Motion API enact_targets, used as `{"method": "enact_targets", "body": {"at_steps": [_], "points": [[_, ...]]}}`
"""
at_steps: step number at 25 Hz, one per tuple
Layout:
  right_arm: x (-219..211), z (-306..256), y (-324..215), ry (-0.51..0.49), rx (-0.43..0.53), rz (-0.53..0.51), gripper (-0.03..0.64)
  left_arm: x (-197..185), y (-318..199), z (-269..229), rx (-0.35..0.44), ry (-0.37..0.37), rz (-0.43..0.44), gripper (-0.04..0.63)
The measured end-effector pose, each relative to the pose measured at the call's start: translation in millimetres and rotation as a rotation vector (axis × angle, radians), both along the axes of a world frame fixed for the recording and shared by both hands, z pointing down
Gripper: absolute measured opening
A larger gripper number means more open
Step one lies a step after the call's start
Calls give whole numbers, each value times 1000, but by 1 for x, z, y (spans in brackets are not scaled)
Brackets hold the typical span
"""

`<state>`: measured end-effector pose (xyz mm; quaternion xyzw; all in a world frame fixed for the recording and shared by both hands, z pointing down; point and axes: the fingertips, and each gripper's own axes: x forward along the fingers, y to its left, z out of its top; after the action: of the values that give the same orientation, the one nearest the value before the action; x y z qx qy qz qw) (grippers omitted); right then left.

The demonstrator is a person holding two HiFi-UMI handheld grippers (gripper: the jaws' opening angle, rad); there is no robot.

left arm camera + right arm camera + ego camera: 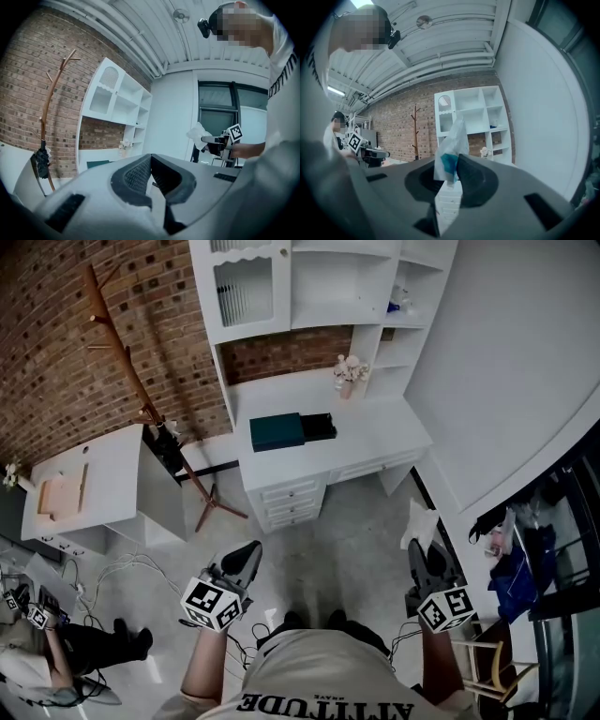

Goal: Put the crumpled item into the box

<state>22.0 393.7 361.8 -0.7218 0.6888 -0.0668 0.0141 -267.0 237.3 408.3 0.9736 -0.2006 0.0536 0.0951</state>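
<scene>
The crumpled item (419, 521) is a white wad with a teal patch (451, 145). My right gripper (424, 554) is shut on it and holds it above the floor at my right side. The left gripper view shows that wad (197, 133) sticking out past the right gripper (212, 139). The box (277, 431) is dark teal and lies on the white desk (375, 437) ahead of me; it is a small teal shape (97, 164) in the left gripper view. My left gripper (242, 563) hangs at my left with its jaws together and nothing between them (150, 159).
A wooden coat rack (141, 399) stands left of the desk against the brick wall. A flower vase (349, 371) sits at the desk's back. A low white table (103, 474) is at left, with cables on the floor. A person (37, 652) sits at bottom left.
</scene>
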Motion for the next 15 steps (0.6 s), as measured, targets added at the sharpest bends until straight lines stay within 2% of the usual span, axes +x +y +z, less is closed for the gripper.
{"method": "enact_targets", "body": {"at_steps": [9,15], "points": [[-25,9,-1,-11,-8,17,71,-25,-6,7,-12,-3,14,26],[-27,10,-10,-11,-15,6,71,-27,-13,11,-22,-5,9,25]]}}
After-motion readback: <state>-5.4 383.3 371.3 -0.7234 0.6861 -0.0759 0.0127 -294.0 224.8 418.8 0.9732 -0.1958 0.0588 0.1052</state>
